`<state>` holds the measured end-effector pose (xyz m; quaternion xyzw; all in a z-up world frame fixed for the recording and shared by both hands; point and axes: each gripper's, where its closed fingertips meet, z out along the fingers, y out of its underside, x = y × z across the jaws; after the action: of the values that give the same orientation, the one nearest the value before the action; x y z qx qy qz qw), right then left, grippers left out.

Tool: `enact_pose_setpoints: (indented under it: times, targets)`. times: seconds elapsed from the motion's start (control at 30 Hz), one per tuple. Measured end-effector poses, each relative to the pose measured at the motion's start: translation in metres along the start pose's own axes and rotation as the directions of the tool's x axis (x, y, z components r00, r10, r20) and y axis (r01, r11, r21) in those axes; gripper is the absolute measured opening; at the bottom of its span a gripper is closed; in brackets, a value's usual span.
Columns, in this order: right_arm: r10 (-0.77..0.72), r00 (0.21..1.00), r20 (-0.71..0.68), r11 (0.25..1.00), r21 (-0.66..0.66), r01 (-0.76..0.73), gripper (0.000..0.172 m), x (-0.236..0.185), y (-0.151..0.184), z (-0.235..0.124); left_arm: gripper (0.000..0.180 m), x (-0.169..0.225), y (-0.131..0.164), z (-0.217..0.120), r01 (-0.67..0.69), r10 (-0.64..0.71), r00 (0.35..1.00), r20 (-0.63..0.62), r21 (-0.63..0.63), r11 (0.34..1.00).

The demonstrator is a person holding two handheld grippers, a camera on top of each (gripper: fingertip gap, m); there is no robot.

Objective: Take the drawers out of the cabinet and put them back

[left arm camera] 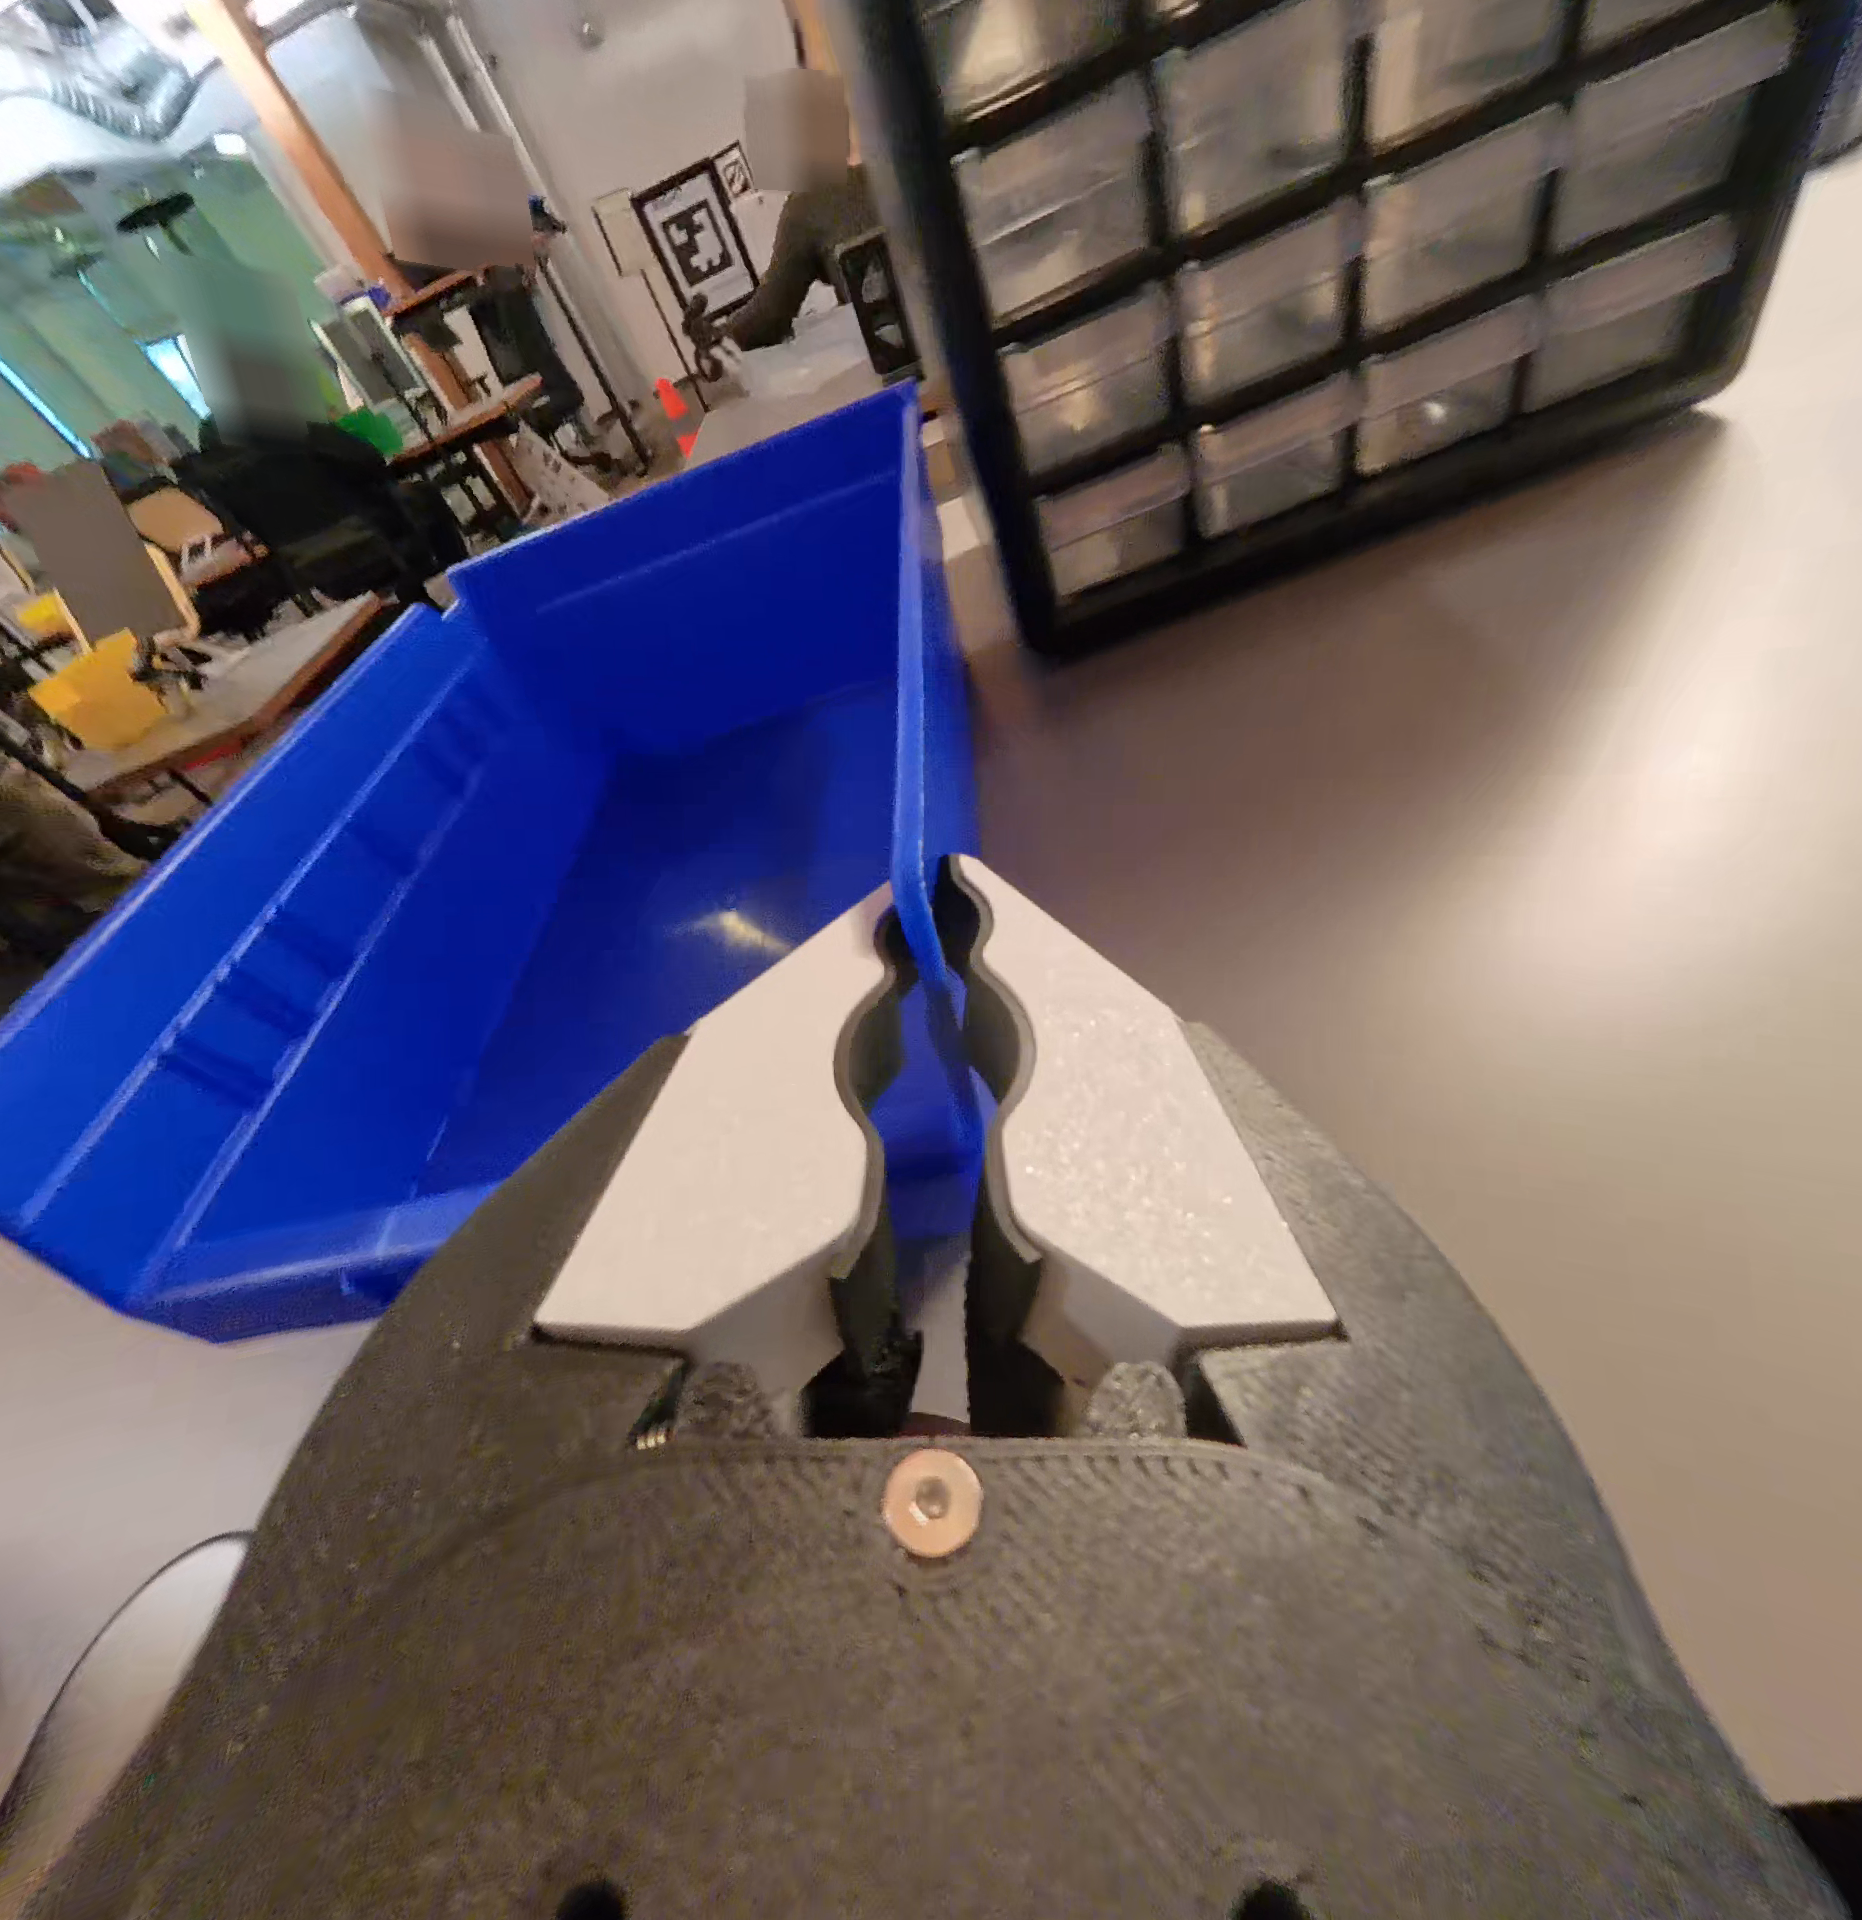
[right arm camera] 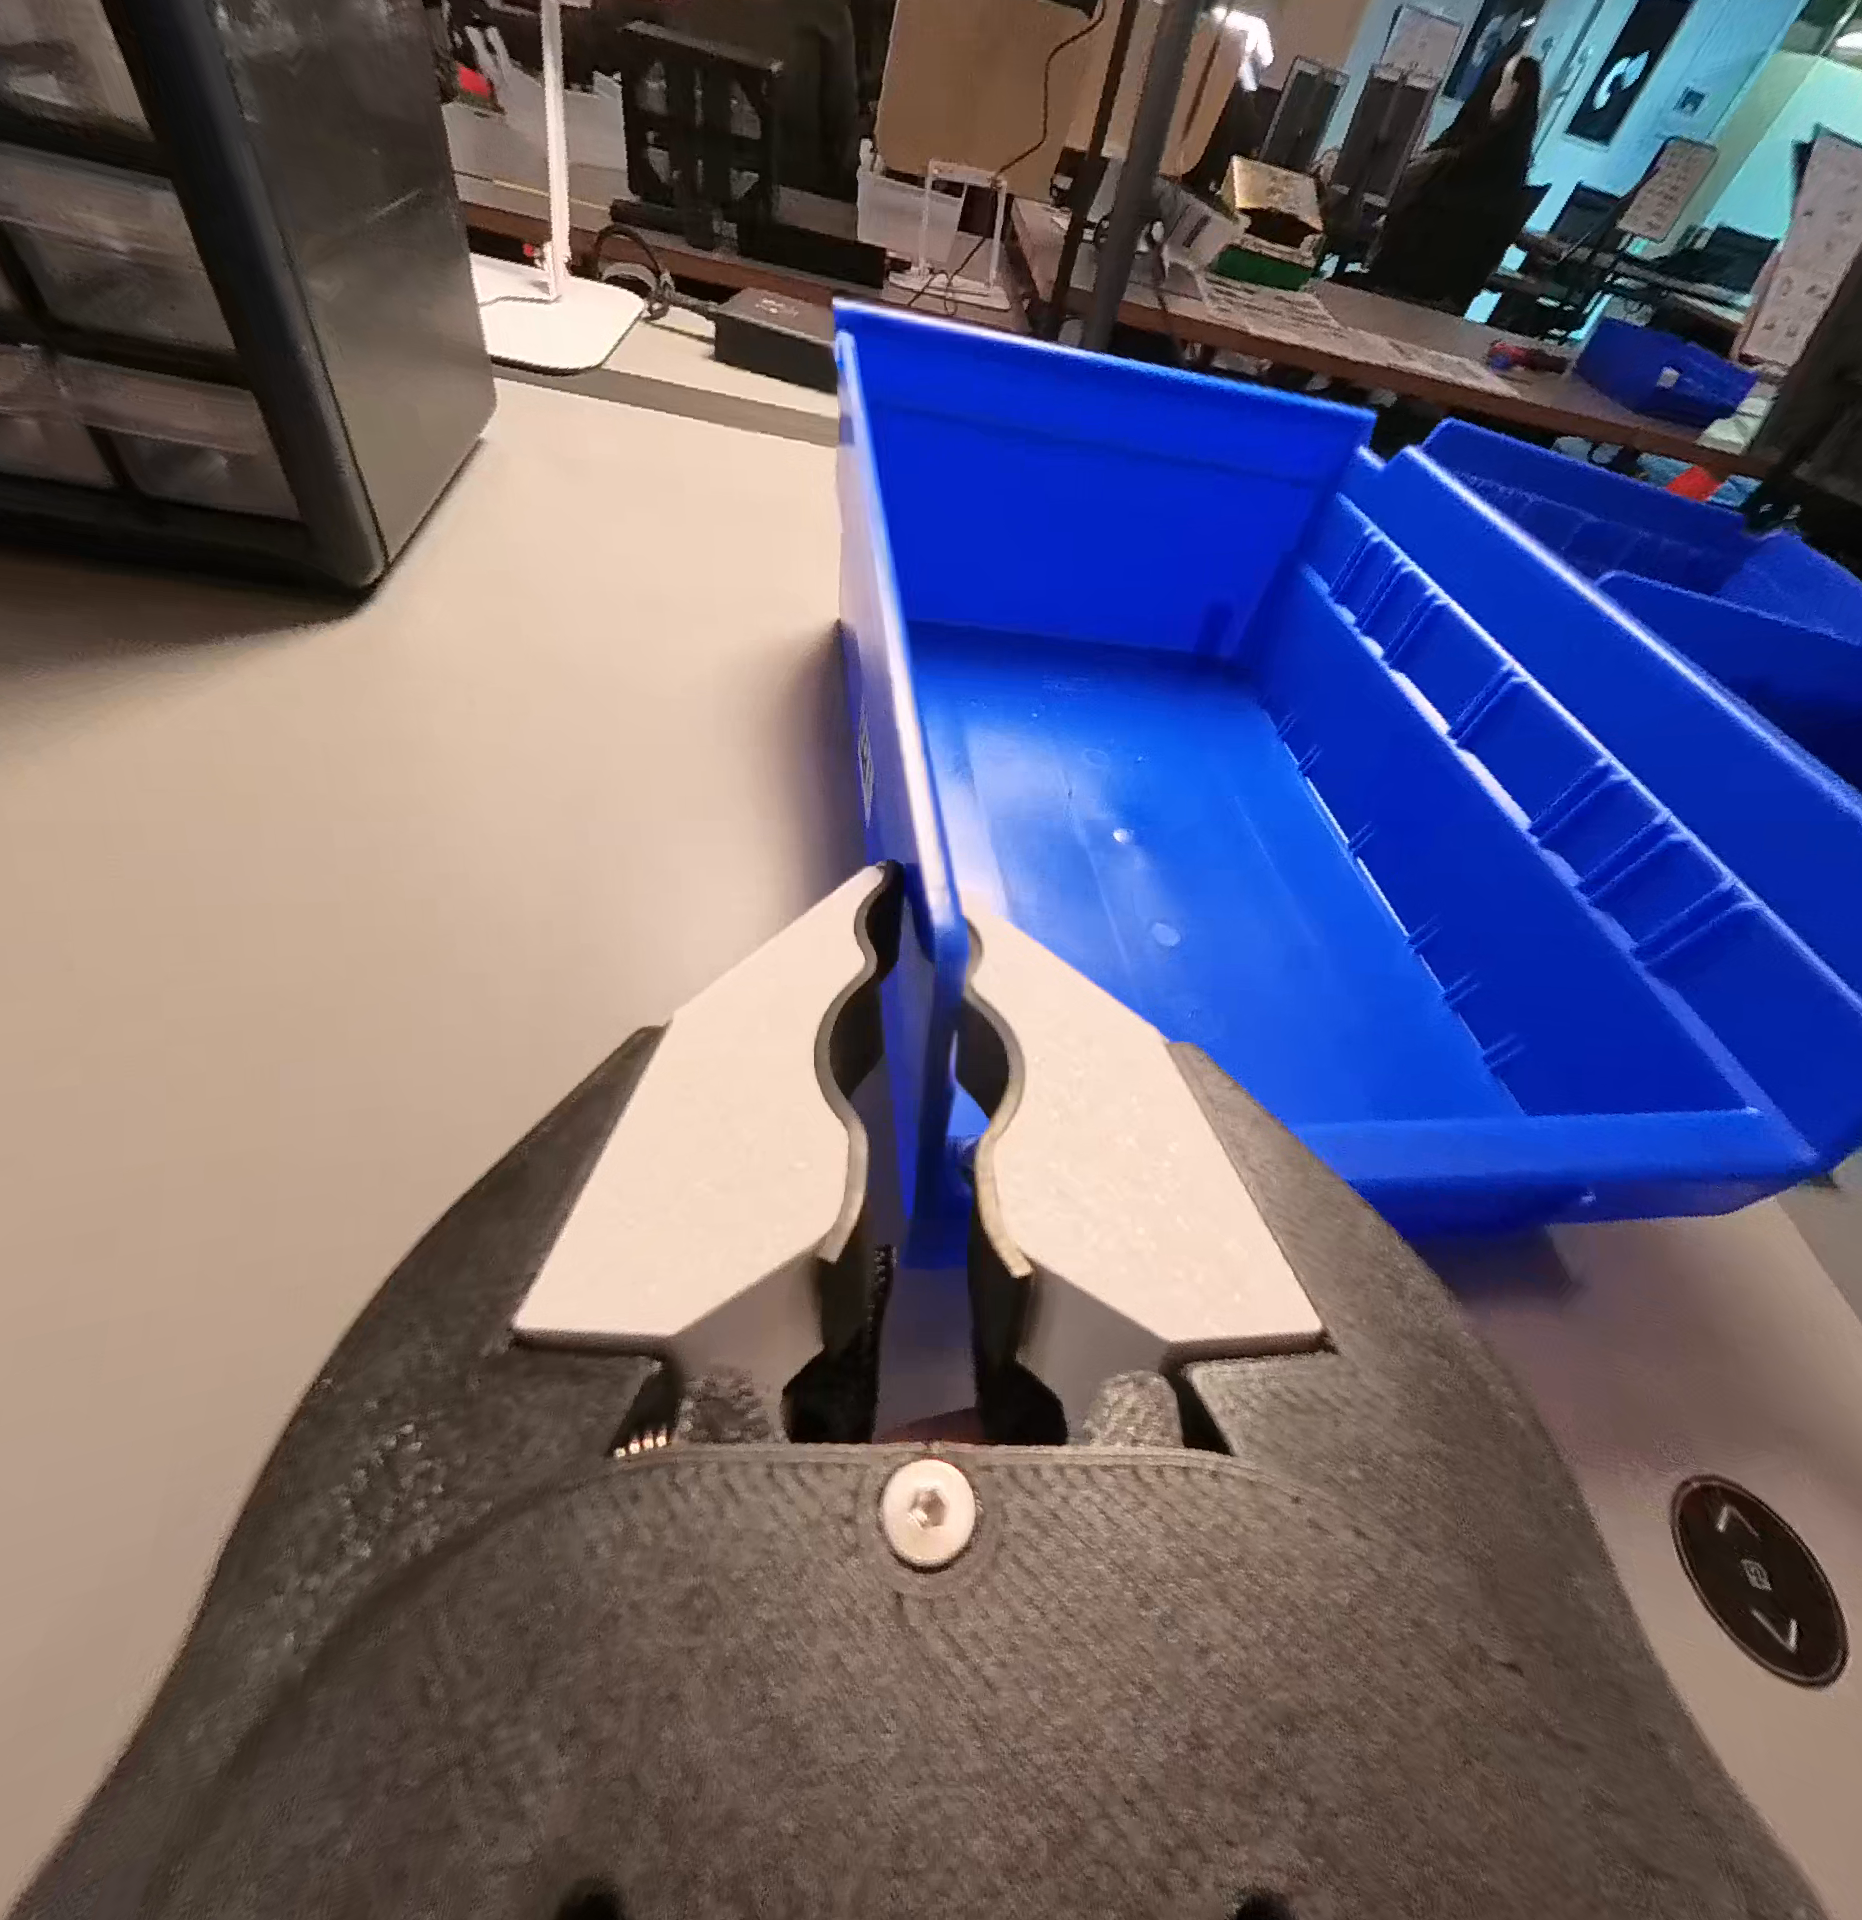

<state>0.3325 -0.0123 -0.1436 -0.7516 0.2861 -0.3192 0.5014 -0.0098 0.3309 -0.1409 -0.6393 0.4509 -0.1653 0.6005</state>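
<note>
From my left wrist, my left tongs [left arm camera: 932, 935] are clenched on the thin side wall of an open blue plastic bin [left arm camera: 470, 935], both pads pressed against it. The bin rests on the pale grey table [left arm camera: 1426, 935]. Beyond the bin's gripped wall stands the black-framed cabinet of small clear plastic drawers [left arm camera: 1322, 312], all its visible drawers seated in their slots.

From my right wrist, my right tongs [right arm camera: 932, 925] grip another blue plastic bin [right arm camera: 1218, 831] by its near upright wall. The cabinet [right arm camera: 231, 312] stands apart from this bin, on the side of its gripped wall; a third blue bin [right arm camera: 1685, 582] lies just beside its other side.
</note>
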Motion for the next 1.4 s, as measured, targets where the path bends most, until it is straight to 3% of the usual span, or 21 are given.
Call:
enact_pose_setpoints:
  times: [0.37, 0.8, 1.1, 1.17, 1.27, 1.4]
  targets:
    - [-0.006, 0.996, -0.088, 1.000, -0.027, 0.004, 0.005, 0.021, -0.005, 0.033, 0.003, -0.081, 0.027, 0.015, 0.089, -0.083, 0.993, 0.084, -0.071, 0.993]
    - [0.015, 0.997, -0.077, 0.999, -0.031, -0.018, 0.005, 0.051, -0.005, 0.052, 0.002, -0.153, 0.046, 0.044, 0.052, -0.038, 0.992, 0.117, -0.124, 0.991]
    - [0.018, 0.997, -0.077, 1.000, -0.022, -0.020, 0.005, 0.051, -0.005, 0.053, 0.002, -0.170, 0.052, 0.048, 0.054, -0.042, 0.995, 0.089, -0.130, 0.990]
    - [0.016, 0.996, -0.091, 1.000, -0.014, -0.017, 0.010, 0.051, -0.005, 0.048, 0.005, -0.172, 0.050, 0.045, 0.059, -0.046, 0.994, 0.103, -0.126, 0.990]
    - [-0.024, 0.991, -0.128, 1.000, 0.006, 0.025, 0.030, 0.049, -0.008, 0.026, 0.026, -0.176, 0.035, 0.026, 0.029, -0.018, 0.987, 0.162, -0.068, 0.997]
    - [-0.062, 0.994, -0.094, 0.997, 0.047, 0.066, 0.030, 0.031, -0.018, -0.003, 0.040, -0.161, 0.000, 0.003, -0.006, 0.003, 0.990, 0.140, 0.023, 1.000]
